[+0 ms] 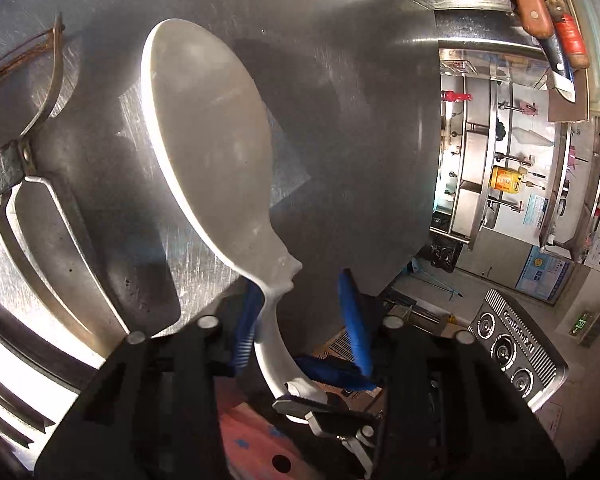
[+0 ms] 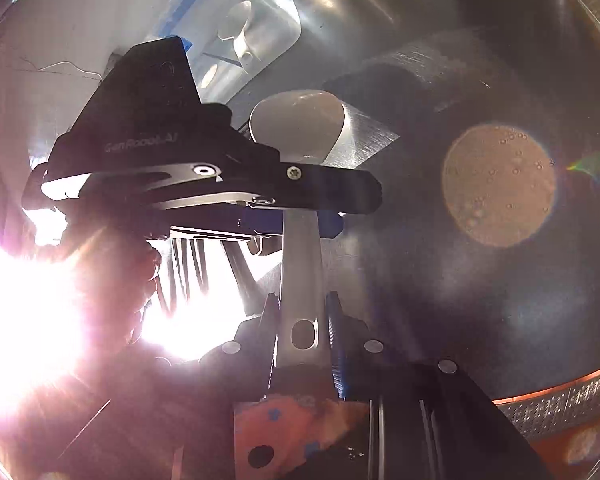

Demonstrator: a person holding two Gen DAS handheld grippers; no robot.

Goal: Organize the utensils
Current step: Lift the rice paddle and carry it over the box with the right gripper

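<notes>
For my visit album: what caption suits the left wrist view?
Left gripper holding a white serving spoon by its handle above a scratched steel counter.

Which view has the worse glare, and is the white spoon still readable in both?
Right wrist view: blown-out glare fills the lower left, a round flare spot sits right; the large white plastic spoon shows partly, dimmed. Left wrist view: evenly lit, spoon sharp, shadowing the scratched steel table; edges fisheye-bent.

stainless steel table, scratched, fills most of the left wrist view. beyond its edge: a kitchen rack carrying a yellow container. a panel with three round dials lies lower right.
</notes>
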